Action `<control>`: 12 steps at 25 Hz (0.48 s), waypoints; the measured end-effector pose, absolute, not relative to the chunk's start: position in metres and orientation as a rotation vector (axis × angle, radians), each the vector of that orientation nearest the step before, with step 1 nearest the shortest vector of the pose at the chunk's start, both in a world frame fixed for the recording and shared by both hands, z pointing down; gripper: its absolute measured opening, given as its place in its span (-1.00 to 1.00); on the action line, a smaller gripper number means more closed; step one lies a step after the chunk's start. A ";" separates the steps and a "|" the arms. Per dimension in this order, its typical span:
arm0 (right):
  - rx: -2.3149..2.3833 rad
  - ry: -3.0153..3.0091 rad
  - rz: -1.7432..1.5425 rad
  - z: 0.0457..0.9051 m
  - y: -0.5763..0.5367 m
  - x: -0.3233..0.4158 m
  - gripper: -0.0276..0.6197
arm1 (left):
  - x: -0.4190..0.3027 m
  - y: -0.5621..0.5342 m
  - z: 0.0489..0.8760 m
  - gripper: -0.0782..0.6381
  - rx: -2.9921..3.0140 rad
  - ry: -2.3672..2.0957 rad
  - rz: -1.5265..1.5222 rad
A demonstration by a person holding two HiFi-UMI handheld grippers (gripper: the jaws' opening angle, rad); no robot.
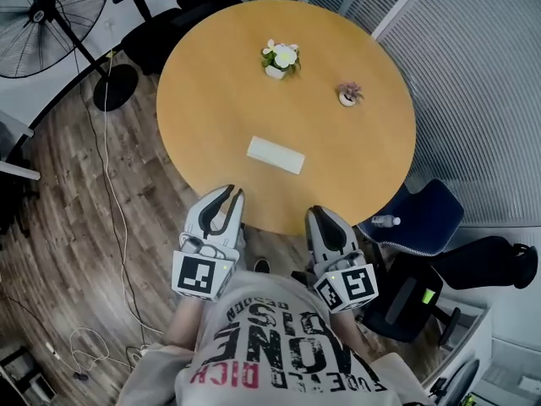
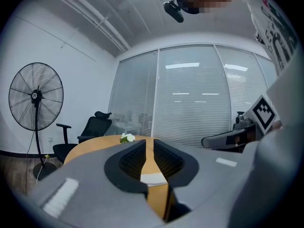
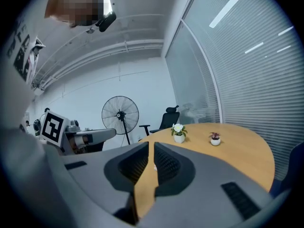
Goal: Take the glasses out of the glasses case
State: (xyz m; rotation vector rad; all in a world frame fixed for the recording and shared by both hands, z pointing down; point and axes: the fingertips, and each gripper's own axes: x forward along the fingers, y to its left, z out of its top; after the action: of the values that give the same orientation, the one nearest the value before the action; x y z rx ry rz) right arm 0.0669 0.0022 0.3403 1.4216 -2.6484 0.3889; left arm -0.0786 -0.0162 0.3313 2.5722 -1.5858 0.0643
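Note:
A white, flat glasses case (image 1: 275, 155) lies shut on the round wooden table (image 1: 211, 100), toward its near side. Both grippers hover at the table's near edge, pointing at the case and apart from it. My left gripper (image 1: 234, 194) sits to the left of and nearer than the case. A narrow gap shows between its jaws, and nothing is in it. In the left gripper view the case (image 2: 153, 178) shows through that gap of the left gripper (image 2: 149, 144). My right gripper (image 1: 319, 213) is shut and empty; the right gripper view shows the right gripper (image 3: 151, 146) closed. No glasses are visible.
A white pot of flowers (image 1: 280, 59) and a small potted plant (image 1: 348, 94) stand at the table's far side. A floor fan (image 1: 51, 11) and a black chair are at far left. A blue chair (image 1: 423, 218) with a bottle (image 1: 385, 221) is at right. Cables run across the floor.

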 end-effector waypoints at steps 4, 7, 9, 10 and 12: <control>1.495 -2.620 0.371 0.332 -0.031 0.057 -0.83 | -0.085 -0.057 0.327 -0.62 2.627 -1.513 0.063; 1.553 -2.581 0.366 0.332 -0.049 0.054 -0.83 | -0.088 -0.082 0.327 -0.62 2.657 -1.449 0.065; 1.597 -2.548 0.378 0.335 -0.057 0.054 -0.83 | -0.089 -0.095 0.330 -0.62 2.675 -1.405 0.071; 1.618 -2.532 0.385 0.336 -0.060 0.054 -0.83 | -0.089 -0.101 0.332 -0.62 2.683 -1.384 0.073; 1.652 -2.504 0.399 0.340 -0.064 0.053 -0.83 | -0.091 -0.109 0.336 -0.62 2.696 -1.350 0.074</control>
State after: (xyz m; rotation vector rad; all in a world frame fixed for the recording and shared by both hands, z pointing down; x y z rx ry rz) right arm 0.0534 -0.0638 0.3399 1.6517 -2.5043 0.3994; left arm -0.0914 -0.1087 0.3355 2.6962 -1.3501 0.0743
